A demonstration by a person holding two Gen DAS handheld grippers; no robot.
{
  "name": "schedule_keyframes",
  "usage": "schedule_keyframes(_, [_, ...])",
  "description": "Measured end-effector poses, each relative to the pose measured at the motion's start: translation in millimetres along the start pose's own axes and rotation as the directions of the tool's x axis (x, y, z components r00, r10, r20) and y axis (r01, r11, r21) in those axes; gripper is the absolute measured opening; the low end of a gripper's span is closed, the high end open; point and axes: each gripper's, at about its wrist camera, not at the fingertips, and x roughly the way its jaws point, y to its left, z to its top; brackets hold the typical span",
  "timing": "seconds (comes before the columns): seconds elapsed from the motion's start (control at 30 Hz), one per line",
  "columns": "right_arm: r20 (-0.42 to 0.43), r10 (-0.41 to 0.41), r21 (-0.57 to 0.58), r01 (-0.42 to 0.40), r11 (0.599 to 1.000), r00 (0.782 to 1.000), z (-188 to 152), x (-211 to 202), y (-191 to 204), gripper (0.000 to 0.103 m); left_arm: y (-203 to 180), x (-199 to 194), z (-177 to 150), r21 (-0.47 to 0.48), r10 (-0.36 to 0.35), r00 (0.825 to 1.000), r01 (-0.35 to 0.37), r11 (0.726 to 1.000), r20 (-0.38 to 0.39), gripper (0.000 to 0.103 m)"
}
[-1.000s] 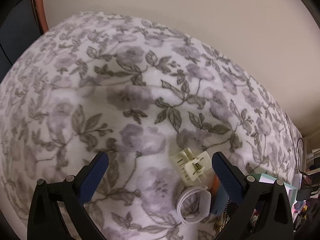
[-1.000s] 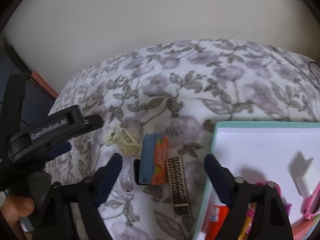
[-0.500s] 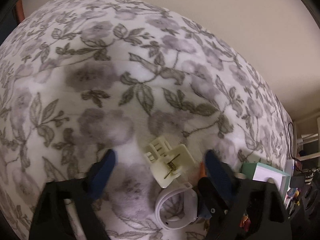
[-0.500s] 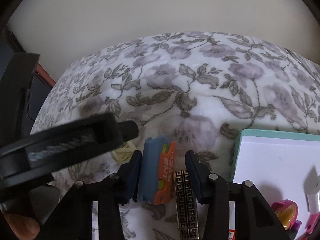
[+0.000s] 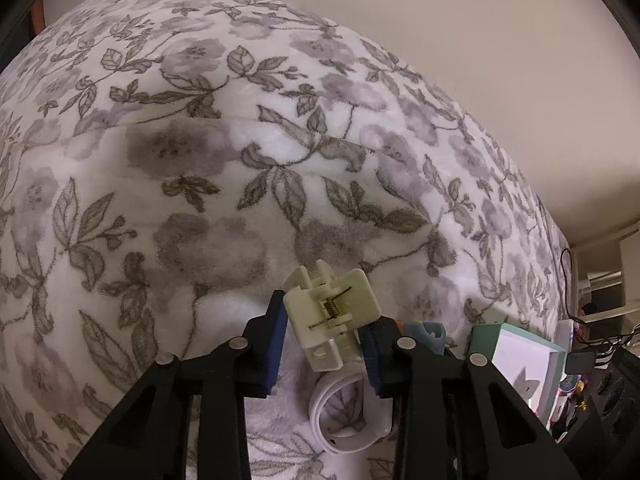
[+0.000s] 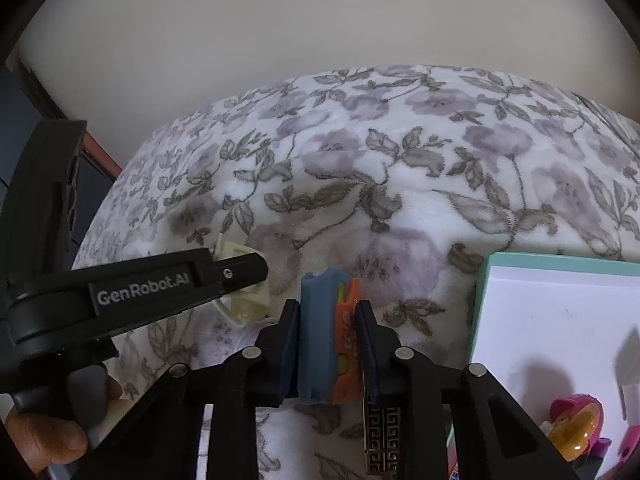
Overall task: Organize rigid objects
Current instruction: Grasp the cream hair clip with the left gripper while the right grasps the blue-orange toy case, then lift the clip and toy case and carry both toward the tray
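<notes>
My left gripper (image 5: 326, 336) is shut on a cream plastic hair claw clip (image 5: 334, 314) and holds it just above the floral blanket (image 5: 240, 152). A white ring-shaped band (image 5: 352, 420) lies under it. My right gripper (image 6: 328, 340) is shut on a blue and orange block (image 6: 326, 336), upright between the pads. A black-and-gold patterned bar (image 6: 382, 440) lies just below my right finger. The left gripper (image 6: 140, 288) with the clip (image 6: 240, 304) shows at left in the right wrist view.
A teal-rimmed white box (image 6: 486, 300) sits at right with pink and yellow toys (image 6: 576, 424) in it; it also shows in the left wrist view (image 5: 516, 364). A beige wall rises behind the bed. Cables and clutter (image 5: 592, 344) lie far right.
Both grippers moved forward and closed: the left onto the cream clip, the right onto the blue and orange block. Both objects now sit gripped between the pads.
</notes>
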Motion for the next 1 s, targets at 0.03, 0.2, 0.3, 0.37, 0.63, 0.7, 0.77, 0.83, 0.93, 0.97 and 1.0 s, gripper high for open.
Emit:
schedule_keyframes(0.03, [-0.001, -0.003, 0.000, 0.003, 1.000, 1.000, -0.2, -1.2, 0.3, 0.028, 1.0, -2.1, -0.3, -0.003, 0.000, 1.000, 0.000, 1.000, 0.003, 0.036])
schedule_keyframes(0.2, [-0.011, -0.006, 0.011, 0.006, 1.000, 1.000, -3.2, -5.2, -0.5, 0.026, 5.7, -16.6, -2.5, -0.014, 0.003, 1.000, -0.003, 1.000, 0.025, 0.036])
schedule_keyframes(0.3, [-0.019, -0.011, 0.001, 0.011, 1.000, 1.000, -4.9, -8.5, 1.9, 0.026, 8.8, -23.7, -4.0, -0.018, 0.009, 0.999, -0.008, 1.000, 0.035, 0.036])
schedule_keyframes(0.37, [-0.040, -0.026, -0.006, 0.026, 1.000, 0.999, -6.6, -6.2, 2.2, 0.026, 10.4, -23.9, -3.4, -0.020, 0.015, 0.999, -0.014, 1.000, 0.034, 0.036])
schedule_keyframes(0.63, [-0.053, -0.041, -0.024, 0.040, 0.999, 0.998, -6.6, -4.1, 4.0, 0.026, 19.2, -12.9, -5.9, -0.033, 0.031, 1.000, -0.031, 0.999, -0.001, 0.036])
schedule_keyframes(0.7, [-0.050, -0.038, -0.018, 0.038, 0.999, 0.998, -6.7, -4.8, 3.5, 0.026, 19.8, -11.9, -6.4, -0.034, 0.033, 0.999, -0.033, 0.999, -0.003, 0.036])
schedule_keyframes(0.77, [-0.045, -0.034, -0.009, 0.034, 0.999, 0.998, -6.8, -6.6, 3.2, 0.026, 20.0, -14.2, -6.5, -0.034, 0.031, 1.000, -0.030, 0.999, 0.003, 0.036])
schedule_keyframes(0.83, [-0.038, -0.026, -0.004, 0.026, 1.000, 0.999, -6.5, -9.8, 3.4, 0.026, 18.6, -19.3, -6.1, -0.029, 0.029, 0.999, -0.028, 0.999, 0.016, 0.036])
schedule_keyframes(0.93, [-0.028, -0.010, -0.003, 0.010, 1.000, 1.000, -6.3, -18.0, 5.4, 0.026, 16.0, -29.7, -6.6, -0.017, 0.028, 0.999, -0.028, 0.999, 0.039, 0.036])
schedule_keyframes(0.97, [-0.024, -0.011, -0.003, 0.011, 1.000, 1.000, -6.4, -21.4, 6.2, 0.026, 15.3, -32.9, -7.2, -0.014, 0.028, 0.999, -0.027, 1.000, 0.045, 0.036])
schedule_keyframes(1.0, [-0.021, -0.011, -0.002, 0.011, 1.000, 1.000, -6.6, -24.9, 6.9, 0.026, 14.9, -36.2, -8.0, -0.010, 0.028, 0.998, -0.027, 1.000, 0.050, 0.036])
